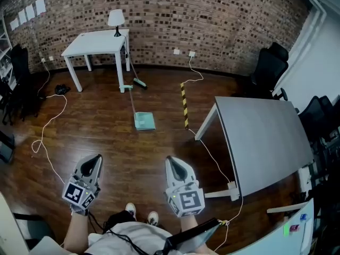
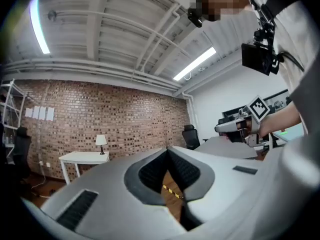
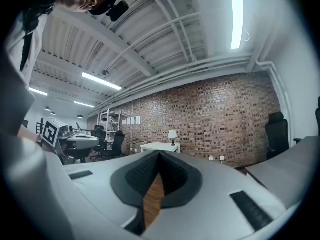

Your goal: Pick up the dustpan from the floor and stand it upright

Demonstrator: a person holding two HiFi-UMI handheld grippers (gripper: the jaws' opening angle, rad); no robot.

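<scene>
A pale green dustpan lies flat on the wood floor in the head view, its long handle running back toward the white table. A green broom leans by that table. My left gripper and right gripper are both held level near the bottom of the head view, well short of the dustpan, jaws shut and empty. In the left gripper view the left gripper tips meet; the right gripper tips also meet in its own view. Neither gripper view shows the dustpan.
A white table with a lamp stands by the brick wall. A grey table fills the right side. A yellow-black floor strip and white cables cross the floor. Black chairs stand at both sides.
</scene>
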